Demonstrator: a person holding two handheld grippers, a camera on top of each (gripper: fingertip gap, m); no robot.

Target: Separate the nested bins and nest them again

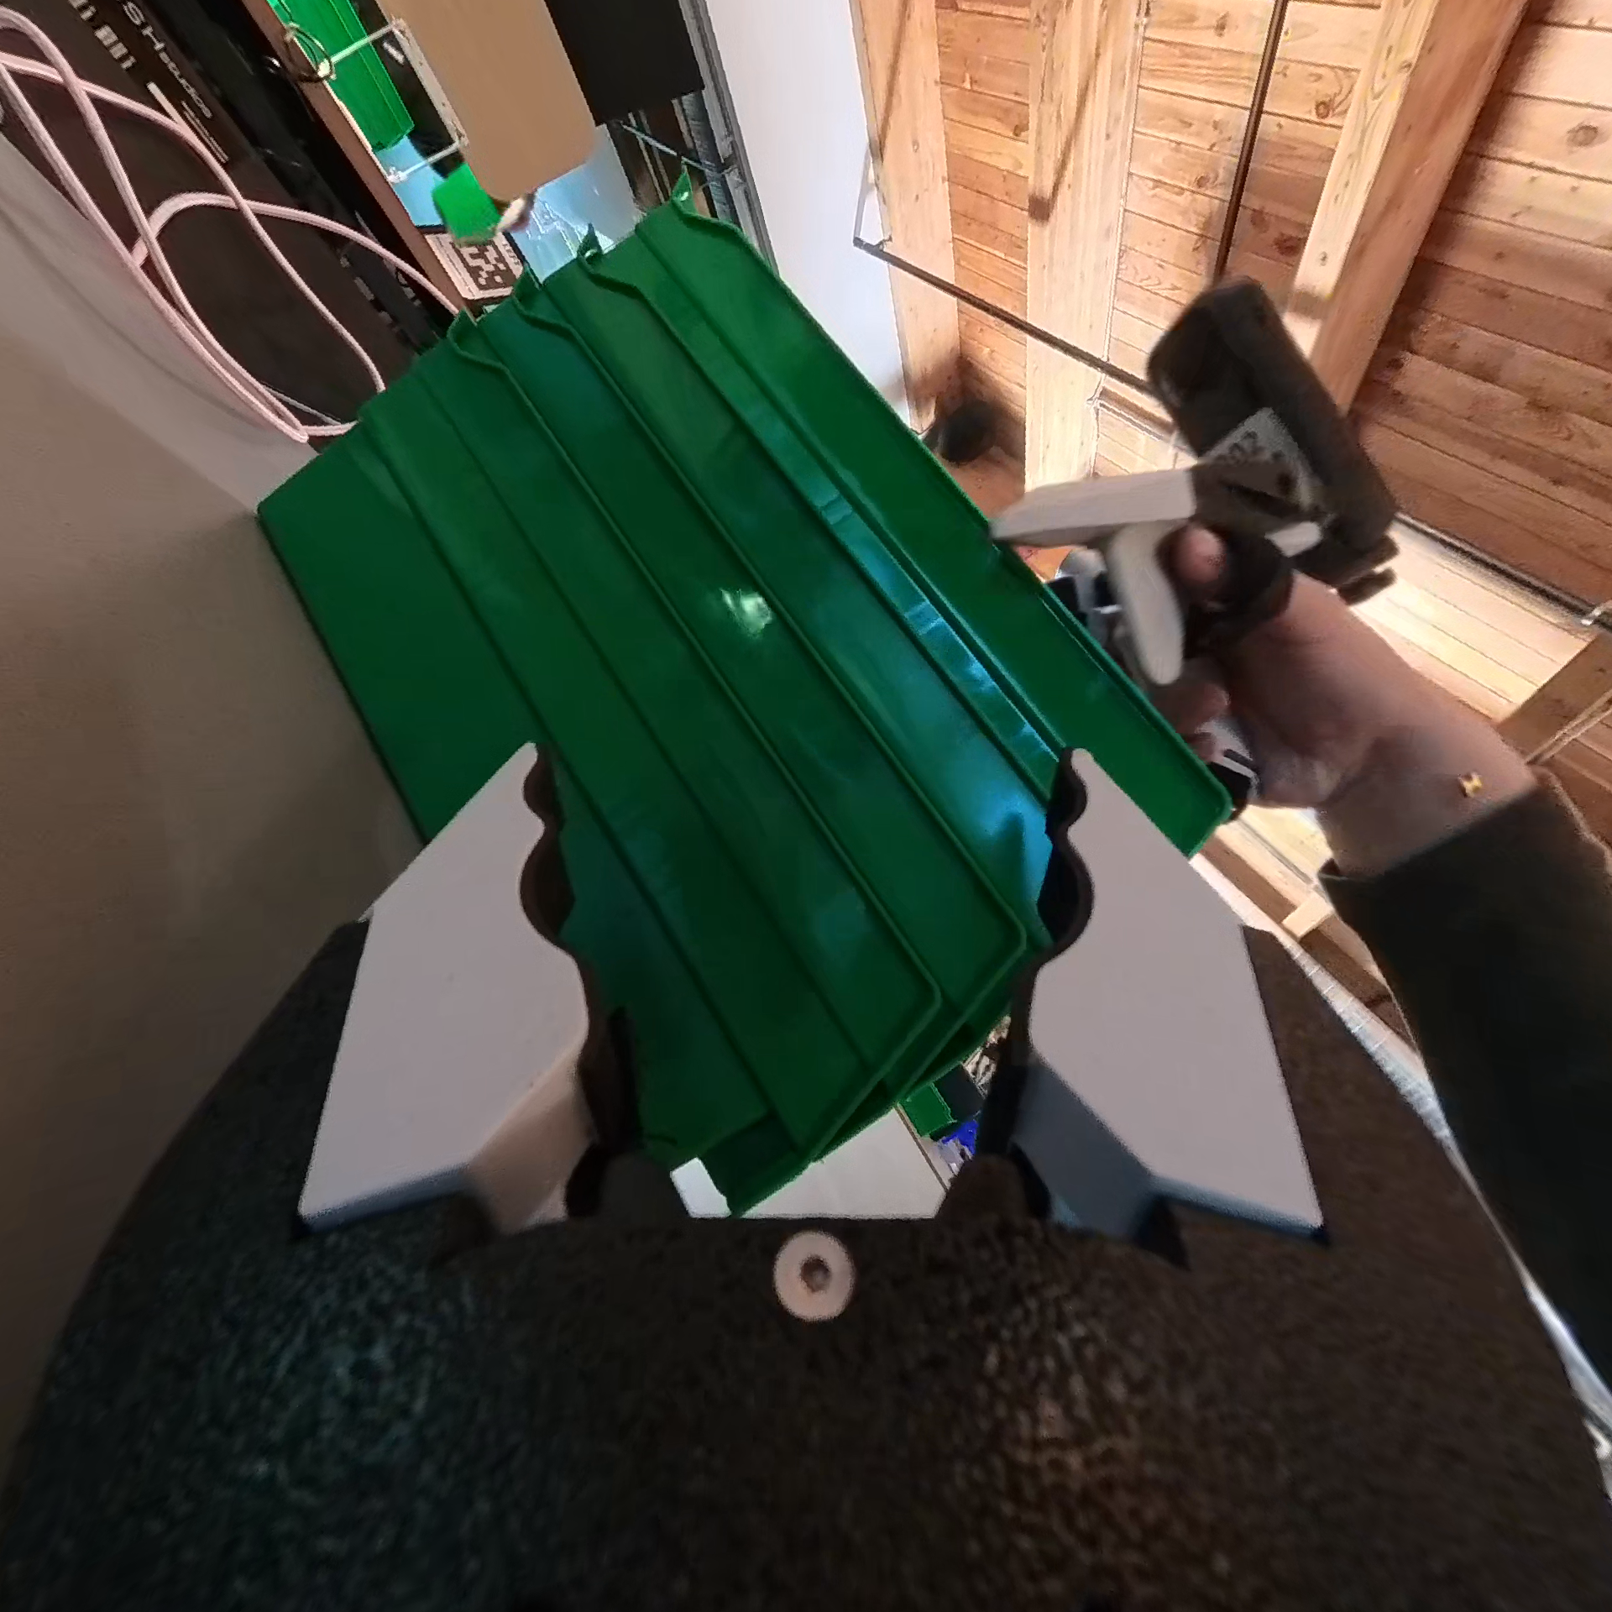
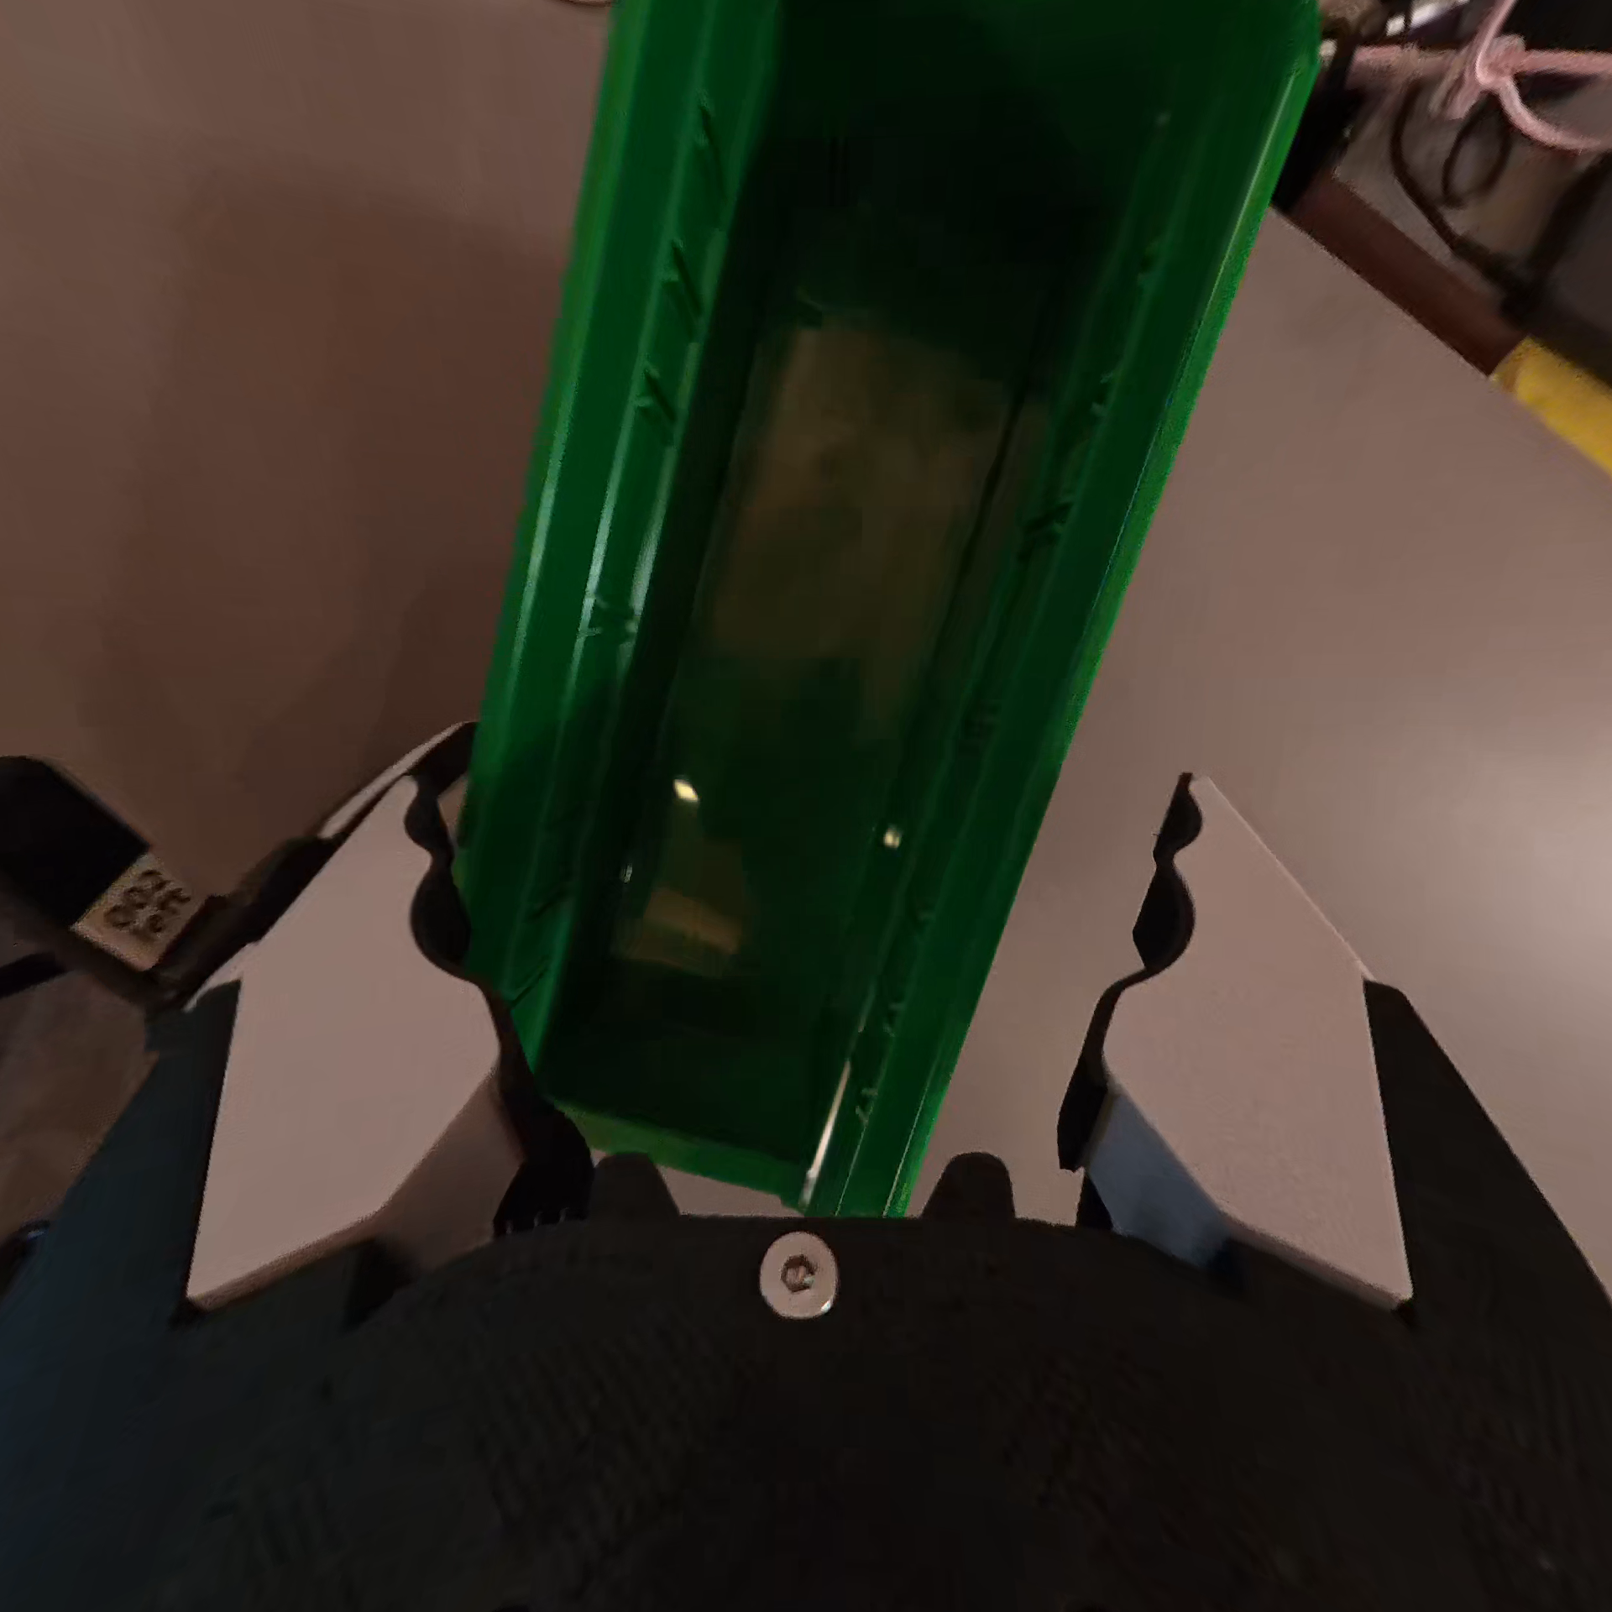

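A stack of several nested green bins (image 1: 698, 628) lies on its side, tilted, over the beige table (image 1: 131, 698). My left gripper (image 1: 802, 785) is shut on the stack, with a finger pad pressed against each side of its lower part. My right gripper (image 1: 1073, 558), held by a hand, is at the rim of the outermost bin on the right. In the right wrist view I look into the open inside of a green bin (image 2: 829, 611). My right gripper (image 2: 811, 802) is open around its near end: the left finger touches the wall, the right finger stands apart.
Pink cables (image 1: 218, 218) and dark equipment lie at the table's back left. More green bins (image 1: 366, 70) hang on a rack behind. A wooden plank wall (image 1: 1308, 218) is to the right. Cables (image 2: 1500, 78) and a yellow edge (image 2: 1561, 392) are beyond the table.
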